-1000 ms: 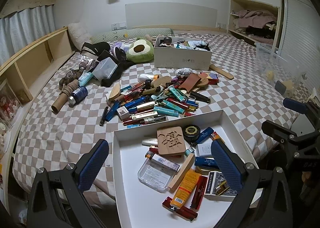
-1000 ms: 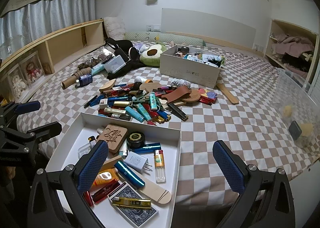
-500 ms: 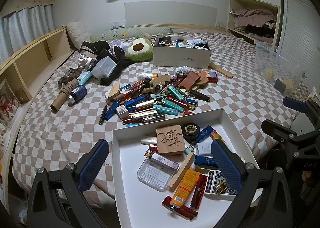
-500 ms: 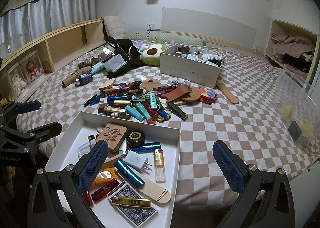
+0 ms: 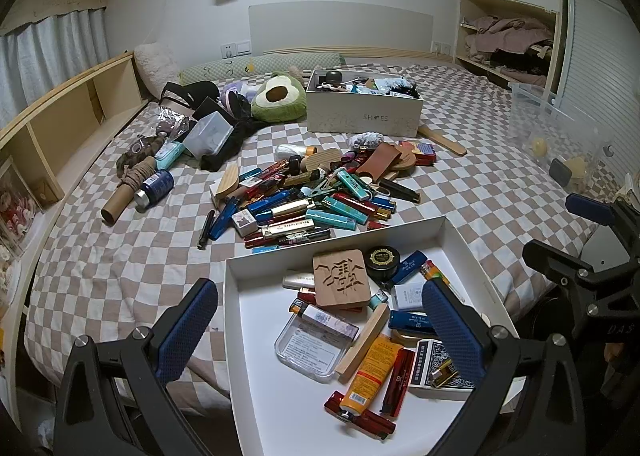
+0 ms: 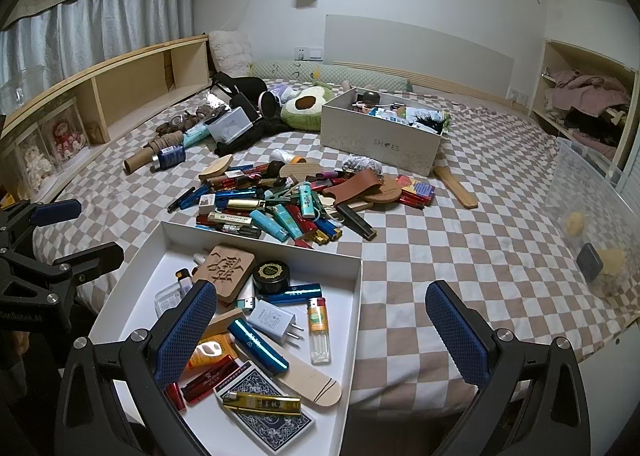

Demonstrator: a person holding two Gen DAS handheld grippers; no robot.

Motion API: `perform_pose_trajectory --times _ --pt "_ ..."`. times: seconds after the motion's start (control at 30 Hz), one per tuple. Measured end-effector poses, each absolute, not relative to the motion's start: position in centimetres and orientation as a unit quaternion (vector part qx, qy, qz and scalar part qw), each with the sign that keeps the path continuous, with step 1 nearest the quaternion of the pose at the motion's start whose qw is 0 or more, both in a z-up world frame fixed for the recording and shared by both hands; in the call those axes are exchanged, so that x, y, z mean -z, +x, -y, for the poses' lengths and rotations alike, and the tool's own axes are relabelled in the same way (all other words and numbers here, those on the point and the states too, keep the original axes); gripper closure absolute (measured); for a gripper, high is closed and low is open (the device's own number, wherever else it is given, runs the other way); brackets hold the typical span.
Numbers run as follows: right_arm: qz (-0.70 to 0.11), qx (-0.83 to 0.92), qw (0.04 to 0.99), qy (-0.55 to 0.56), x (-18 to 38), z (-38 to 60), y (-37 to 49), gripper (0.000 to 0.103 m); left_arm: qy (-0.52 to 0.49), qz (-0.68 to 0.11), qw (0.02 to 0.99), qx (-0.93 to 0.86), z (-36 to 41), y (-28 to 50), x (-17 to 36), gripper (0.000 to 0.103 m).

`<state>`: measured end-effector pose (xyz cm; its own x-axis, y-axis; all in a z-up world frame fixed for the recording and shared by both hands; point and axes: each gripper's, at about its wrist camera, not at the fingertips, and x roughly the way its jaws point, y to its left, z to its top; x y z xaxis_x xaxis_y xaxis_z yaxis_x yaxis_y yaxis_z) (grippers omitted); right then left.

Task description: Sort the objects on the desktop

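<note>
Both pairs of blue-padded fingers stand spread wide with nothing between them: the left gripper (image 5: pixel 318 326) hangs over the near end of the white tray (image 5: pixel 256 262), its pads straddling the tray's left wall and the items inside, while the right gripper (image 6: pixel 320 328) hangs over the tray's right wall (image 6: pixel 354 320) and the checkered bedspread (image 6: pixel 460 240) beside it. Each is held low at the foot of the bed, pointing forward and slightly down toward the heap of lighters and pens (image 5: pixel 304 195) that lies loose on the cover just beyond the tray's far wall. Inside the tray sit a carved wooden block (image 5: pixel 340 280), a black round tin (image 5: pixel 383 259), an orange tube (image 5: pixel 370 372), a deck of cards (image 5: pixel 432 364) and a clear plastic case (image 5: pixel 310 346). Left wrist view catches the other gripper at the right edge, fingers parted, against a clear storage bin (image 5: pixel 560 135). Right wrist view alone shows a white charger plug (image 6: pixel 274 320), an orange lighter (image 6: pixel 319 330) and a gold lighter (image 6: pixel 262 404) resting on the cards, plus the curtains (image 6: pixel 100 27) above the wooden shelf. Farther back, a shoe box (image 6: pixel 380 135) full of odds and ends stands beside an avocado plush (image 6: pixel 306 107)
</note>
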<state>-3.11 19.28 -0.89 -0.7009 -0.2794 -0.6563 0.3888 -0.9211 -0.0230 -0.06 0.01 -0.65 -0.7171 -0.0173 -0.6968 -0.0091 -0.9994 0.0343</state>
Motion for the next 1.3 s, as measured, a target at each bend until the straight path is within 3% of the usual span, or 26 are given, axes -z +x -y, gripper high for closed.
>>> perform_pose_trajectory --times 1.03,1.3 --pt "-0.080 0.920 0.178 0.339 0.8 -19.4 -3.2 0.000 0.384 0.002 -0.004 0.923 0.4 -0.2 0.3 0.000" --pt "-0.062 0.928 0.182 0.319 -1.3 -20.6 -4.4 0.000 0.386 -0.010 -0.003 0.922 2.2 -1.3 -1.4 0.000"
